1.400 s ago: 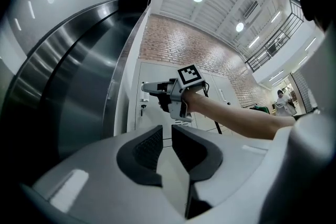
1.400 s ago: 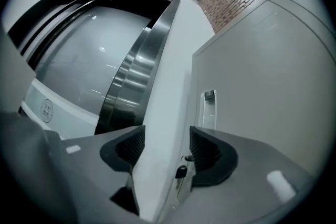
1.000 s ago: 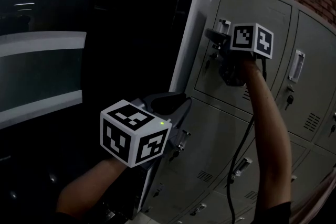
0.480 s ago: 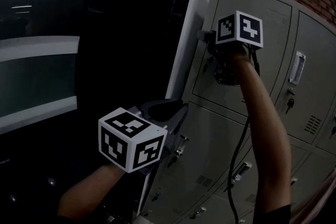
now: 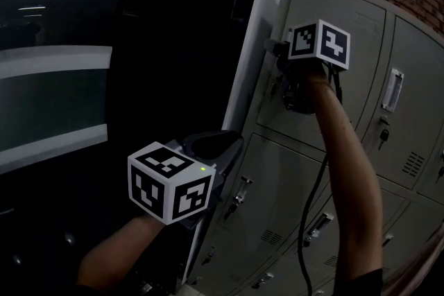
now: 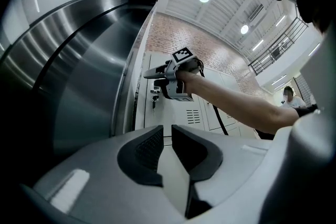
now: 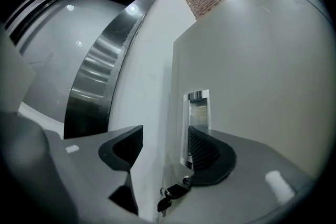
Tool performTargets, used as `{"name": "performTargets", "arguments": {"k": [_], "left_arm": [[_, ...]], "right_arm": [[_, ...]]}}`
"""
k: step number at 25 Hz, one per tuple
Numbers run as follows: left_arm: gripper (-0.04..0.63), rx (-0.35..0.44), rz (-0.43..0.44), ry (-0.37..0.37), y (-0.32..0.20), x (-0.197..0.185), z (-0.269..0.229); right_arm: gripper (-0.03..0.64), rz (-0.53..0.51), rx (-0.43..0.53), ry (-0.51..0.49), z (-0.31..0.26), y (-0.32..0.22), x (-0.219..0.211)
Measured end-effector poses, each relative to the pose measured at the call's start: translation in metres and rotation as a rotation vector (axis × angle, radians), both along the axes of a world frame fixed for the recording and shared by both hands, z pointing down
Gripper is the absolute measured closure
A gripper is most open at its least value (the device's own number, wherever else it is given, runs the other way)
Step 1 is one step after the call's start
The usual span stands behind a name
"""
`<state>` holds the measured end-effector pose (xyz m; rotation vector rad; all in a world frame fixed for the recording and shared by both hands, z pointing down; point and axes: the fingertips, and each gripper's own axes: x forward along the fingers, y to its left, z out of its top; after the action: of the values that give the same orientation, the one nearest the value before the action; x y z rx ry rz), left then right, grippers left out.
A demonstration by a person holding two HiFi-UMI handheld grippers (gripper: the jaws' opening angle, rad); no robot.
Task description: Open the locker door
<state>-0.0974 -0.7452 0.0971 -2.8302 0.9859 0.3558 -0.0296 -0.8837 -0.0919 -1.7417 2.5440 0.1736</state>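
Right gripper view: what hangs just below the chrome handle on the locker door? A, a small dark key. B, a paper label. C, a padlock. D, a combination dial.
A: a small dark key dangles from the lock right under the chrome handle at the edge of the locker door.
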Motion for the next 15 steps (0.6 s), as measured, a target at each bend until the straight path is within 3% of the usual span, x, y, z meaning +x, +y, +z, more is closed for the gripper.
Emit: {"name": "performTargets", "arguments": {"k": [6, 10, 15], "left_arm": [[0.572, 0.006, 0.004, 0.021, 0.016, -0.001, -0.006], [0.572, 0.008, 0.013, 0.027, 0.034, 0.003, -0.003], [0.572, 0.041, 0.015, 0.028, 0.076, 0.024, -0.005]], "right_arm": [[0.425, -0.044, 0.038, 0.003, -0.003, 0.031, -0.008], [0.442, -0.085, 0.069, 0.026, 0.001, 0.061, -0.014], [0.453, -0.107, 0.104, 0.021, 0.001, 0.114, 0.008]]}}
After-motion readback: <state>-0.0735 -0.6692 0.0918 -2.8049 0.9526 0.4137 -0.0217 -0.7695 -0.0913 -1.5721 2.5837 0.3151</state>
